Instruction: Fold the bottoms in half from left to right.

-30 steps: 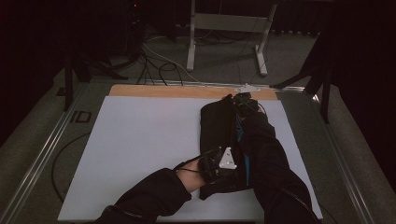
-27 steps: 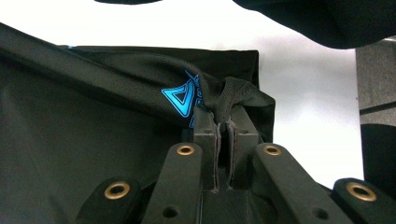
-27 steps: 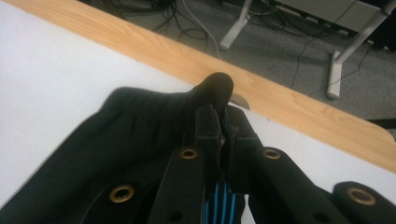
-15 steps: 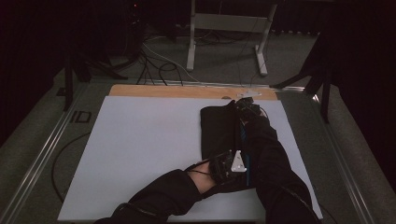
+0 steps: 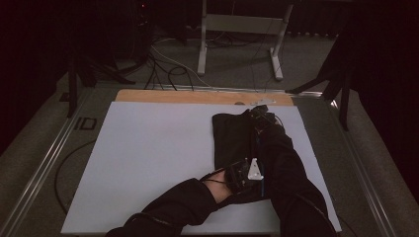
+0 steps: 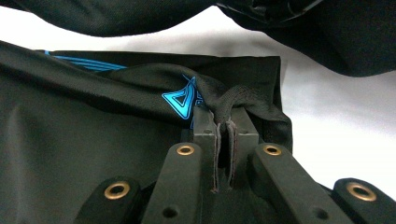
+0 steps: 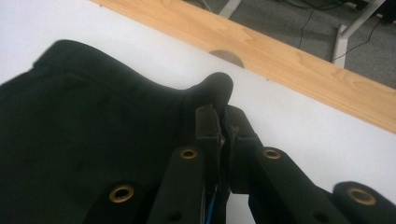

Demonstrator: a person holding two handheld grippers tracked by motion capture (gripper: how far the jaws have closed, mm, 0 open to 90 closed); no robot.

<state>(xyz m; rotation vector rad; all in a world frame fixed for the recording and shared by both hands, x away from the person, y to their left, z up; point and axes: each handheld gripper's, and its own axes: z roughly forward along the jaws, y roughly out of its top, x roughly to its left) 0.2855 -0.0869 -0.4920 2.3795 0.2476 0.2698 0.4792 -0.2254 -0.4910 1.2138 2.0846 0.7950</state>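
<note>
So on the left of the desk (image 5: 148,163) it's just bare white surface, with a cable (image 5: 62,173) looping off its left edge on the floor. Moving right, the left gripper (image 5: 245,173) sits near the front edge, its fingers (image 6: 212,140) clamped tight on a bunched fold of the black cloth (image 5: 232,138); in the left gripper view you can see the fabric pinched right between them, with a blue triangle logo (image 6: 180,99) just behind the pinch. The cloth lies flat on the right half of the desk, stretching from that gripper toward the far wooden edge (image 5: 197,96). Further right and farther back, the right gripper (image 5: 262,116) has the far end of the cloth, fingers (image 7: 208,126) closed on a little nub of fabric just short of the wood strip. The person's dark sleeves cross over the cloth's right side.
</note>
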